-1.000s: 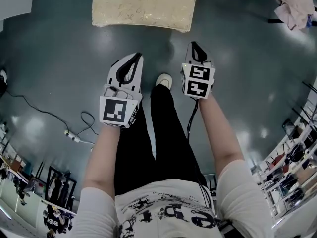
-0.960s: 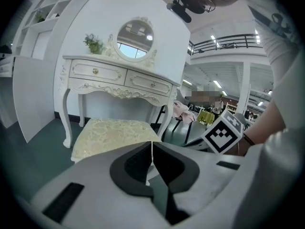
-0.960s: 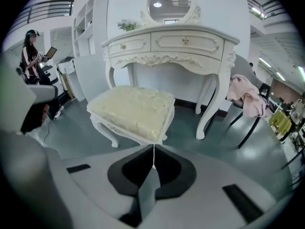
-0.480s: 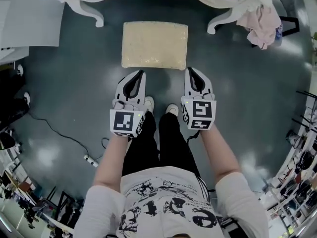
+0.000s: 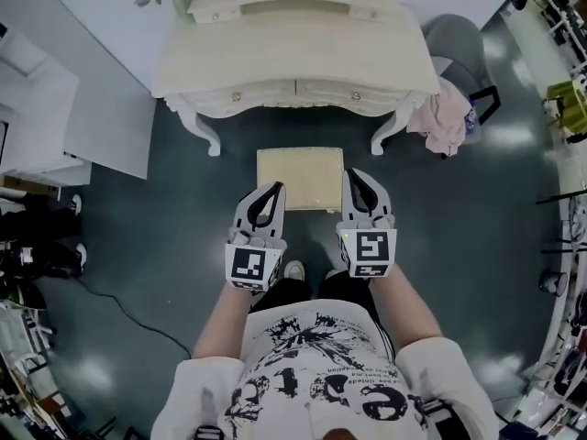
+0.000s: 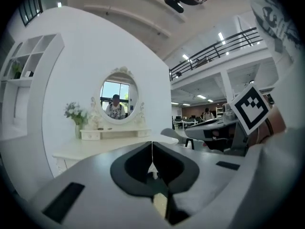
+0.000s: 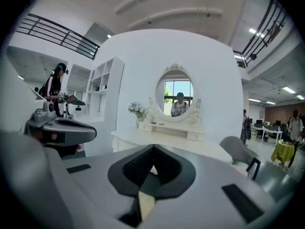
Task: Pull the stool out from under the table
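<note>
Your left gripper (image 5: 272, 191) and right gripper (image 5: 355, 180) are both pinched together on nothing, over the near edge of the stool (image 5: 300, 170).

The stool sits at your 12 o'clock, just in front of the table (image 5: 293, 58) and seemingly clear of its top already. Its pale padded seat looks soft, so expect the cushion to give. Spread the jaws and take the firmer near rim at both corners. It should be light and slide easily on the smooth floor (image 5: 183, 236), though legs may catch. Count one stool, one table, two grippers, plus one grey chair (image 5: 454, 39) with one cloth (image 5: 443, 122) at 2 o'clock.
</note>
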Tool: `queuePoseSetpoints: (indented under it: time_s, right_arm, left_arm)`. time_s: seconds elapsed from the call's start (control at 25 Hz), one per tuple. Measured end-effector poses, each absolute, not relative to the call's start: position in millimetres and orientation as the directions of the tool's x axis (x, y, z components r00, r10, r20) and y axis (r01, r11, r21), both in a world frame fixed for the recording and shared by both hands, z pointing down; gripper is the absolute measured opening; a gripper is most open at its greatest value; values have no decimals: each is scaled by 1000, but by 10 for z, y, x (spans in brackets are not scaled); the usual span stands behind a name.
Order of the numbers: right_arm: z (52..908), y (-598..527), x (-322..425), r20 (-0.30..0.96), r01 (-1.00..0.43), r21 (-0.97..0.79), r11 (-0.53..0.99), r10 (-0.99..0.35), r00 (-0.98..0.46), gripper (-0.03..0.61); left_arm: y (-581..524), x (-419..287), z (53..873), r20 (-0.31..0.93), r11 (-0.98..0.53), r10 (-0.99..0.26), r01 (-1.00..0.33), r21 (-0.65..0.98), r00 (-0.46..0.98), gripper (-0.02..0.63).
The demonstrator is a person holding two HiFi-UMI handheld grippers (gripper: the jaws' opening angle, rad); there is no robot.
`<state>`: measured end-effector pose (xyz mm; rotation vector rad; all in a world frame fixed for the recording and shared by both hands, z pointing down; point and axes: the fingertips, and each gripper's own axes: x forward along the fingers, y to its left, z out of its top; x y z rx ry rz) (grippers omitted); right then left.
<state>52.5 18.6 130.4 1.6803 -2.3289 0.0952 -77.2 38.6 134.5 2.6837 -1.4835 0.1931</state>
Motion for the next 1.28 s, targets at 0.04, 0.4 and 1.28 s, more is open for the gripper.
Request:
queuePoseSetpoints:
  time_s: [0.04,0.4,1.28]
  right_arm:
    - [1125,213,500,227,-941,107,320,-930,-290,17]
    - [186,481,331,86,-939,91,333,-942,-326,17]
    - [-182,765,419,61,-942,76,326,-945,-322,17]
  left_arm:
    - [371,-828,1190,127,-530,-842,-848,-11,525,17]
    - [426,-1214,138,19,-488,-873,-871,-57,488,17]
    - [738,-1121,-291,-7,-505,-862,-860,-75,507,17]
